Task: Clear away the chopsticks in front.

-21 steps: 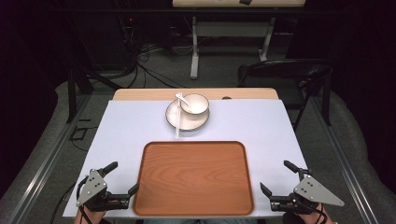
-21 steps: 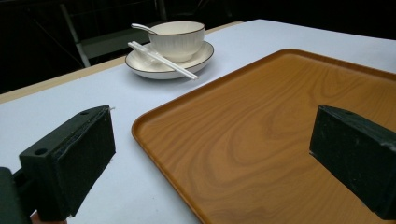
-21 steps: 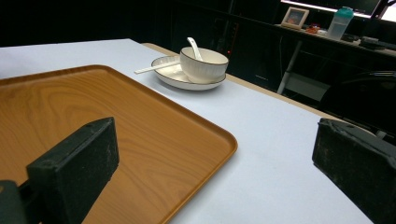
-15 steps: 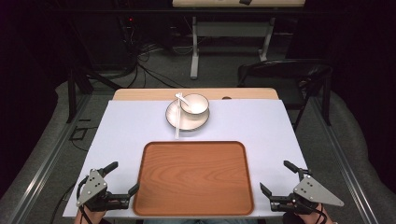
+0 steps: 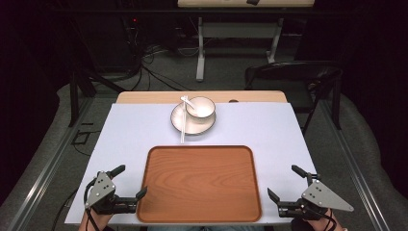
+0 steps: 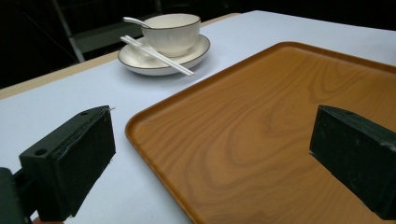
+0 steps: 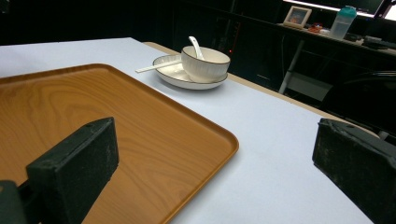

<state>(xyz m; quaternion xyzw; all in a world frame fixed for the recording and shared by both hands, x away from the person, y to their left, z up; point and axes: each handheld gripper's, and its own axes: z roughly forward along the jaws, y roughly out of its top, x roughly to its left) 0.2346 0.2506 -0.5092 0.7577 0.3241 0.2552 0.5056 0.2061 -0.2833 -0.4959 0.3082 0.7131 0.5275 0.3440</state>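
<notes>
An empty wooden tray [image 5: 199, 183] lies at the near middle of the white table; it shows too in the left gripper view [image 6: 280, 121] and the right gripper view [image 7: 84, 116]. Beyond it stands a white plate [image 5: 185, 124] carrying a white bowl [image 5: 201, 108] with a spoon [image 5: 186, 101] in it and white chopsticks [image 5: 182, 126] across the plate. My left gripper [image 5: 129, 181] rests open at the tray's near left corner, jaws wide apart with nothing between. My right gripper [image 5: 287, 183] rests open off the tray's near right corner, also holding nothing.
The white table top [image 5: 125, 139] ends in a wooden strip at the far edge. A dark chair [image 5: 293, 77] stands behind the table at the right, and cables lie on the floor behind. A bottle [image 7: 343, 21] and a picture frame [image 7: 299, 16] sit on a far desk.
</notes>
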